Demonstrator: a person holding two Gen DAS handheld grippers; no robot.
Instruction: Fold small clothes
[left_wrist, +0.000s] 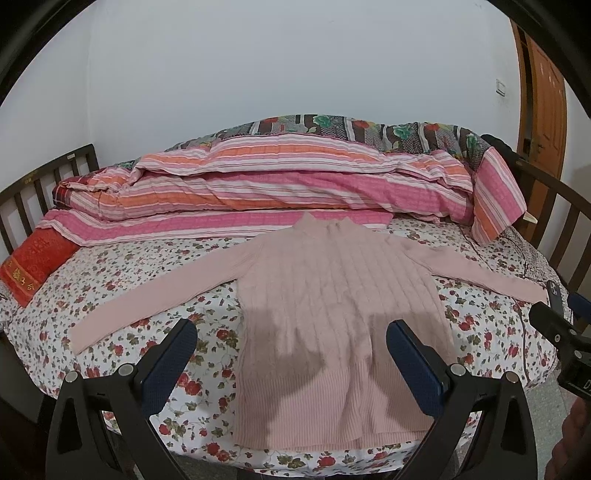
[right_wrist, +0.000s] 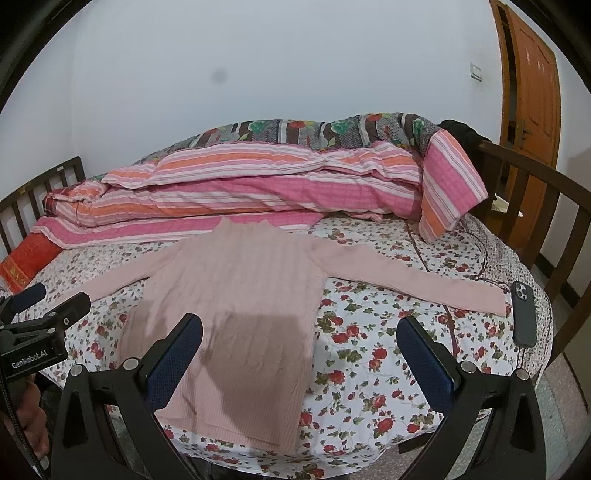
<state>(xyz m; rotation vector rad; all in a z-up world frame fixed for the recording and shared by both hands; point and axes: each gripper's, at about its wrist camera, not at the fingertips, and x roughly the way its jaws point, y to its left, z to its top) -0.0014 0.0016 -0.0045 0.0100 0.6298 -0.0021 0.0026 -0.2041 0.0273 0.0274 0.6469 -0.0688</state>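
Note:
A pale pink ribbed sweater (left_wrist: 332, 295) lies flat on the flowered bedsheet (left_wrist: 147, 266), collar toward the far side, both sleeves spread out to left and right. It also shows in the right wrist view (right_wrist: 240, 295). My left gripper (left_wrist: 291, 332) is open and empty, hovering above the sweater's lower body near the hem. My right gripper (right_wrist: 301, 328) is open and empty, above the sweater's right edge and the sheet beside it. The right gripper's body shows at the right edge of the left wrist view (left_wrist: 557, 325).
A folded pink and orange striped quilt (left_wrist: 277, 184) lies along the far side of the bed. A red pillow (left_wrist: 33, 266) is at the far left. A dark phone (right_wrist: 524, 314) lies by the right sleeve's cuff. Wooden bed rails (right_wrist: 535, 192) stand at both ends. A door (right_wrist: 532, 92) is at right.

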